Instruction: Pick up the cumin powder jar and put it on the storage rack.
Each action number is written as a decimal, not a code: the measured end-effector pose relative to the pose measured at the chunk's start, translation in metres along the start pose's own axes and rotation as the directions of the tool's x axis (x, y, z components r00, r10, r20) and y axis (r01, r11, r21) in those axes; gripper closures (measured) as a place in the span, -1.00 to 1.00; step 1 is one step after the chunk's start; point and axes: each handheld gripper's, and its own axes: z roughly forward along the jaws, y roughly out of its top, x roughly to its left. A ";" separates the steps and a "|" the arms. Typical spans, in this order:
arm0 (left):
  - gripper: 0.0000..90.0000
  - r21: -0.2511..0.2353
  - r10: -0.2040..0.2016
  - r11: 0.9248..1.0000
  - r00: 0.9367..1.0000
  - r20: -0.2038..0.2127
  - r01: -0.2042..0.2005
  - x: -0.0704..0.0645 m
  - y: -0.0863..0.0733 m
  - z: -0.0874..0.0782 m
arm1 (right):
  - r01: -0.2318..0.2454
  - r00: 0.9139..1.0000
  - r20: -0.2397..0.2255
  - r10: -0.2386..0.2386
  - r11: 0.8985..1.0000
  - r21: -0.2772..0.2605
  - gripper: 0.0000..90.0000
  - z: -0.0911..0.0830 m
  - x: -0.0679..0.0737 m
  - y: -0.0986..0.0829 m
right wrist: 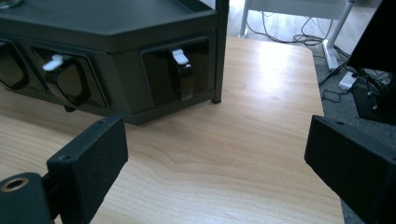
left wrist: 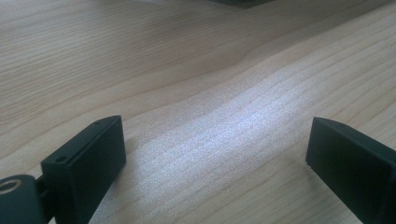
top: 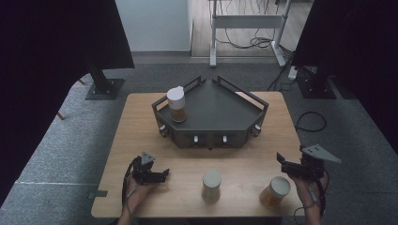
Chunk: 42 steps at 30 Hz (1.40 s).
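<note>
Jars (top: 211,185) (top: 275,191) wait at table's (top: 141,126) 6 o'clock edge, third jar (top: 176,104) already on rack (top: 220,110) at 10. R gripper (top: 280,159) just beside nearest jar, L gripper (top: 165,174) near middle one; both jaws apart, empty, prob. poised to grab.

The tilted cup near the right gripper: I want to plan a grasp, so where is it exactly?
In the high view the tilted cup lies at the table's near right edge, just left of the right gripper and right of the upright cup.
</note>
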 end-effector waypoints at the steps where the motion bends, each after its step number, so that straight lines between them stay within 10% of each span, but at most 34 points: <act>1: -0.90 0.002 0.004 1.000 1.000 -0.004 -0.004 -0.001 0.000 0.000 | 0.000 1.000 0.000 0.000 1.000 -0.002 -0.88 -0.001 0.001 0.001; 42: -0.90 0.007 0.009 1.000 1.000 -0.026 -0.009 -0.005 0.001 0.000 | 0.013 0.999 -0.053 -0.013 1.000 -0.011 -0.82 -0.021 0.060 0.021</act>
